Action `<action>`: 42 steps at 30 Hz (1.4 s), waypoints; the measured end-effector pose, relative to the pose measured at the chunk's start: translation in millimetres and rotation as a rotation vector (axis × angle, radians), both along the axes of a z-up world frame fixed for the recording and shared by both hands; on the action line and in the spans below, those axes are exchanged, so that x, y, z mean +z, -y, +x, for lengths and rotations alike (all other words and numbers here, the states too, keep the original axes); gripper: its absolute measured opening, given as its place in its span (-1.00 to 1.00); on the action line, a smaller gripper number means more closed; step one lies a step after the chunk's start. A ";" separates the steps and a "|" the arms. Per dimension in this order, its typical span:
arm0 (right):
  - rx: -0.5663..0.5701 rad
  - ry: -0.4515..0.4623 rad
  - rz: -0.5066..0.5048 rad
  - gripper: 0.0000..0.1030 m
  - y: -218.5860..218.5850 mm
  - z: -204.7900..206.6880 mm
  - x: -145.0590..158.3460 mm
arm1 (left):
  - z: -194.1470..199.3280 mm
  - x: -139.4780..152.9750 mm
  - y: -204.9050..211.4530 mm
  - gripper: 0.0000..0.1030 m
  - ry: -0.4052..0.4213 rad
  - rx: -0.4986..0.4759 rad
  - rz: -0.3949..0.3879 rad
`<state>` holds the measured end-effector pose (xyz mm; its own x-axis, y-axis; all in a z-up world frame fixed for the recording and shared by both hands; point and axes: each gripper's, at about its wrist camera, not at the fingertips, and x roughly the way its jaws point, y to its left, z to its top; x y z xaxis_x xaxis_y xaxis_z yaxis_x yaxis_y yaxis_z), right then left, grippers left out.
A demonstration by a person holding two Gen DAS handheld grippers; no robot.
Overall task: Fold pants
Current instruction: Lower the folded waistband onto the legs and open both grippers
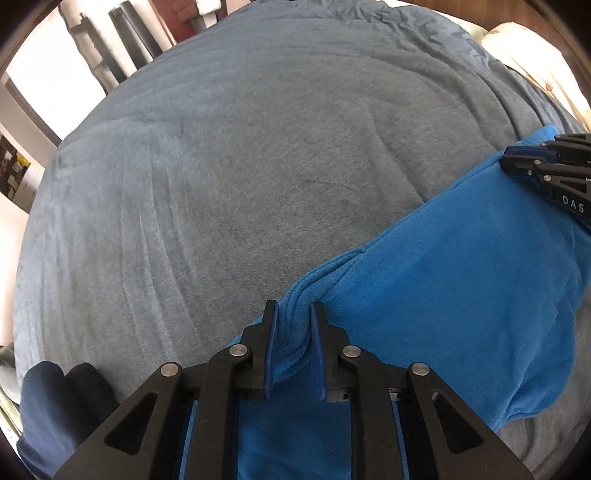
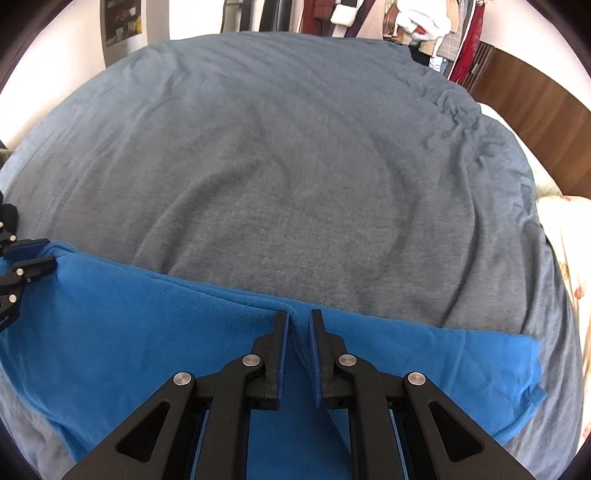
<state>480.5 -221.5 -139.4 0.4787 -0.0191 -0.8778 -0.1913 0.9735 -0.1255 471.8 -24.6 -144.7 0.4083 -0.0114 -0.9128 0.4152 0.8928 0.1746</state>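
Note:
Bright blue fleece pants (image 1: 443, 295) lie along the near edge of a bed; they also show in the right wrist view (image 2: 147, 325). My left gripper (image 1: 294, 308) is shut on a bunched fold of the pants' far edge. My right gripper (image 2: 298, 315) is shut on the same far edge further along. The right gripper shows in the left wrist view (image 1: 517, 157) at the right side, clamped on the cloth. The left gripper shows in the right wrist view (image 2: 42, 254) at the far left, also on the cloth.
A grey-blue blanket (image 1: 240, 166) covers the bed beyond the pants, also in the right wrist view (image 2: 295, 166). A floral pillow (image 2: 569, 258) lies at the right. A wooden headboard (image 2: 528, 88) and hanging clothes (image 2: 406, 18) stand behind. Dark cloth (image 1: 59, 391) lies at lower left.

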 end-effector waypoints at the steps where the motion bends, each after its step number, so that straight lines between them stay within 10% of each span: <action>1: -0.002 -0.004 -0.002 -0.78 -0.3 1.2 -2.3 | 1.2 -0.2 -1.3 -0.52 -0.001 0.004 -0.004; 5: -0.028 -0.012 0.013 -0.74 1.8 5.1 -5.8 | 3.0 7.9 -11.4 -0.21 0.009 0.044 -0.038; 9: -0.037 0.029 -0.015 -0.14 -2.5 -3.1 6.2 | -1.4 30.7 -27.7 -0.07 0.041 0.089 -0.098; 19: 0.048 0.131 0.116 -0.13 -49.9 -42.0 73.3 | -29.2 83.4 -78.2 0.04 0.106 0.140 -0.183; 37: 0.169 0.055 0.193 -0.13 -133.7 -53.4 42.5 | -23.7 16.6 -123.7 0.02 -0.087 0.195 -0.346; 42: 0.151 0.042 0.204 -0.13 -129.8 -51.3 38.9 | -28.8 11.5 -121.2 -0.31 -0.059 0.214 -0.352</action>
<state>429.1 -91.7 -100.5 0.4990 0.2309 -0.8353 -0.3355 0.9401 0.0595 443.0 96.7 -133.2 0.3827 -0.2476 -0.8901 0.2135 0.9610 -0.1755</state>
